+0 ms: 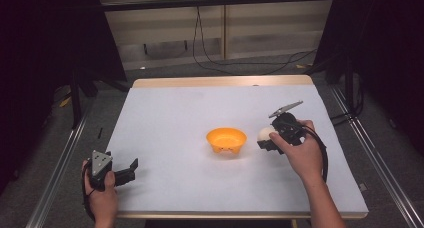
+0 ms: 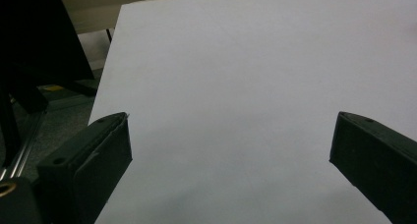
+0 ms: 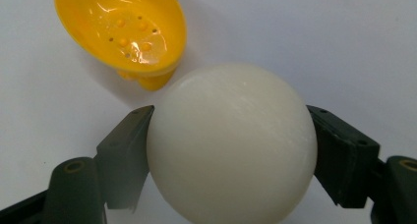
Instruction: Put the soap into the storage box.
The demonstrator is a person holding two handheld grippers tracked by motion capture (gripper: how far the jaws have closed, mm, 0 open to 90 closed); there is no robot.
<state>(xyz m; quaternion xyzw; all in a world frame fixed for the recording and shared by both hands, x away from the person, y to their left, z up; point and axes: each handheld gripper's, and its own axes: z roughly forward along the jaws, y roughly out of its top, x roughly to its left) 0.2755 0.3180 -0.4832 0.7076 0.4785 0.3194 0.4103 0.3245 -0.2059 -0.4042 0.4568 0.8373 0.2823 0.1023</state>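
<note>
The right hand-held gripper point(image 3: 231, 150) was clamped on a smooth, matte, cream-white ball point(image 3: 231, 143), both black jaws pressed to its sides, just right of the glossy orange bowl point(image 1: 226, 140). The bowl was shallow, round and perforated at its base, and stood mid-tabletop point(image 1: 165, 118) on a plain white surface. The left hand-held gripper point(image 1: 131, 169) rested near the front-left edge, jaws wide apart and empty, with open surface ahead.

My bench looks like a lab recording rig: white-covered table point(image 1: 165, 113) fenced by dark curtains point(image 1: 45, 48), metal floor rails point(image 1: 60, 163), loose cables point(image 1: 210, 53) along the bare back wall.
</note>
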